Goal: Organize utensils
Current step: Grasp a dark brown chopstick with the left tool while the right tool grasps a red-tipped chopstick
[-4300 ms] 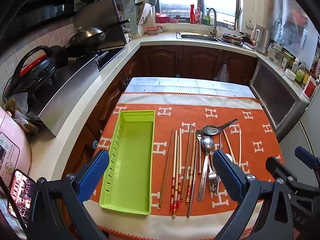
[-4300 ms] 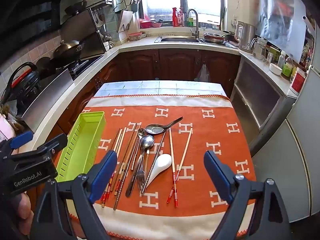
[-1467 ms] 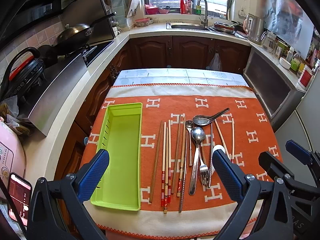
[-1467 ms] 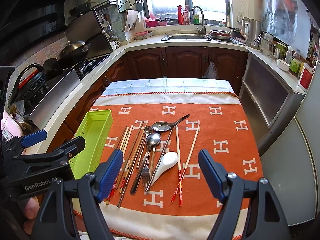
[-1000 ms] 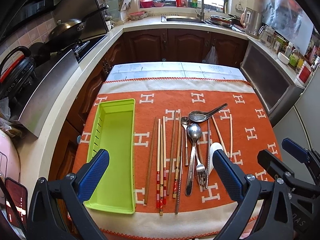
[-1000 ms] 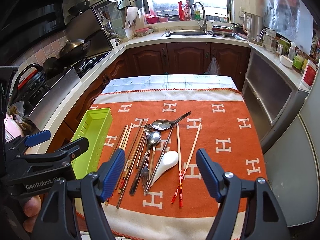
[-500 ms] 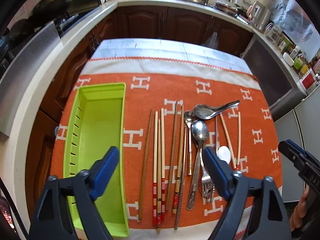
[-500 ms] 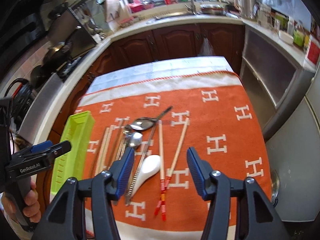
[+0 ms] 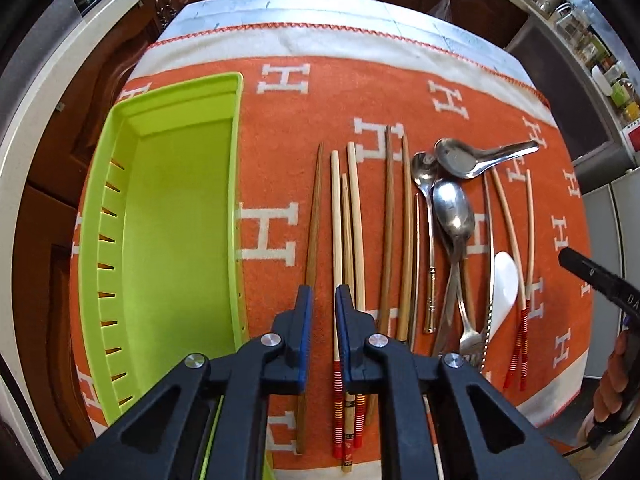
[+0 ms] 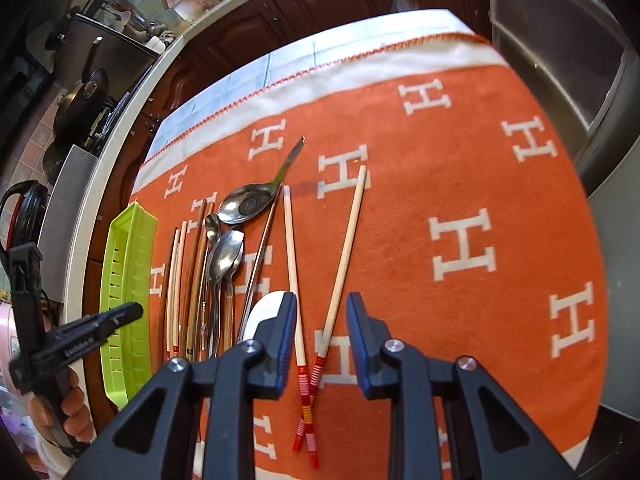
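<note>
Closed in on chopsticks with both grippers, nothing pinched yet.
Pointed left gripper (image 9: 322, 308) steeply down, jaws closing to a slit, pale chopstick (image 9: 337, 240) in it by the right jaw, brown chopstick (image 9: 314, 220) under the left jaw: risked dragging both. Tilted right gripper (image 10: 322, 312) down, jaws closing around crossed red-banded pair (image 10: 320, 360): risked catching one, flicking the other. Green tray (image 9: 236, 200) well left of jaws.

- We see an orange blanket (image 9: 280, 152) with white H letters covering the table.
- We see a black wok (image 10: 82, 104) beside a pale countertop (image 10: 132, 92).
- We see dark wooden cabinets (image 10: 240, 28).
</note>
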`<action>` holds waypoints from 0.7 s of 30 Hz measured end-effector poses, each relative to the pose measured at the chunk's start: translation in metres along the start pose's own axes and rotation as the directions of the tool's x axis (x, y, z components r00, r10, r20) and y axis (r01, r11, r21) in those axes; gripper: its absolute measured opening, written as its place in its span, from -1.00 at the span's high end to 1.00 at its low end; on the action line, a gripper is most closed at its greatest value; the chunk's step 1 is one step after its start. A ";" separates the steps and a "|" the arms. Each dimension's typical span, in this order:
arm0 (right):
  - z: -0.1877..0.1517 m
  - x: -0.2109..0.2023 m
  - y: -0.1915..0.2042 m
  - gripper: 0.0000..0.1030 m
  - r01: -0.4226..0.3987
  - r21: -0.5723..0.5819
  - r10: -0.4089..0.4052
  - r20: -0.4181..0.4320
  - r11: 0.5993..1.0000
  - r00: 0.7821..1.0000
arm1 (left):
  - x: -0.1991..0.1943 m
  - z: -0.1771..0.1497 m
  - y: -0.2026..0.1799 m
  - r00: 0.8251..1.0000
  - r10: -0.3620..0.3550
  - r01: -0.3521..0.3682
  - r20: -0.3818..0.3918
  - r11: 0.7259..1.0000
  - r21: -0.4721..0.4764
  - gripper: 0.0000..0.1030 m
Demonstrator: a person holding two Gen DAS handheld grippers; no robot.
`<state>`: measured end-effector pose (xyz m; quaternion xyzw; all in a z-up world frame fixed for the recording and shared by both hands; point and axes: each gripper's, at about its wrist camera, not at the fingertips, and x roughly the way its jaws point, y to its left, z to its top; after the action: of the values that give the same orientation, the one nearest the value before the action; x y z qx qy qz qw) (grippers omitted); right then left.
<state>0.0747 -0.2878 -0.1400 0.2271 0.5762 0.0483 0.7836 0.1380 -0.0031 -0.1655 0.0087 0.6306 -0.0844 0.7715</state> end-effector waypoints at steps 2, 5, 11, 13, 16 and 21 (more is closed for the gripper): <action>0.003 0.004 -0.001 0.52 -0.004 0.010 0.004 -0.010 1.000 1.000 | 0.005 0.002 -0.001 1.000 0.014 -0.014 -0.010 1.000 0.007 0.82; 0.007 0.007 -0.001 0.53 0.005 0.011 -0.005 -0.011 1.000 1.000 | 0.014 0.002 -0.001 0.999 0.028 -0.027 -0.024 0.999 0.016 0.82; 0.010 0.019 -0.003 0.62 0.032 0.019 -0.032 -0.035 0.999 0.999 | 0.032 0.000 0.001 0.998 0.034 -0.033 -0.054 0.999 0.012 0.86; 0.009 0.025 -0.002 0.63 0.059 0.011 -0.058 -0.044 0.998 0.997 | 0.034 0.001 0.000 0.998 0.036 -0.035 -0.047 0.999 0.021 0.86; 0.006 0.033 0.002 0.63 0.089 -0.011 -0.090 -0.058 0.996 0.994 | 0.037 0.003 -0.001 0.998 0.036 -0.035 -0.044 0.999 0.028 0.86; 0.000 0.038 0.009 0.63 0.128 -0.032 -0.130 -0.064 0.991 0.989 | 0.044 0.006 -0.008 0.996 0.063 -0.060 -0.061 0.997 0.056 0.86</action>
<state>0.0892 -0.2669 -0.1700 0.1769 0.6145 0.0127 0.7687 0.1508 -0.0171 -0.2062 0.0517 0.6513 -0.0775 0.7530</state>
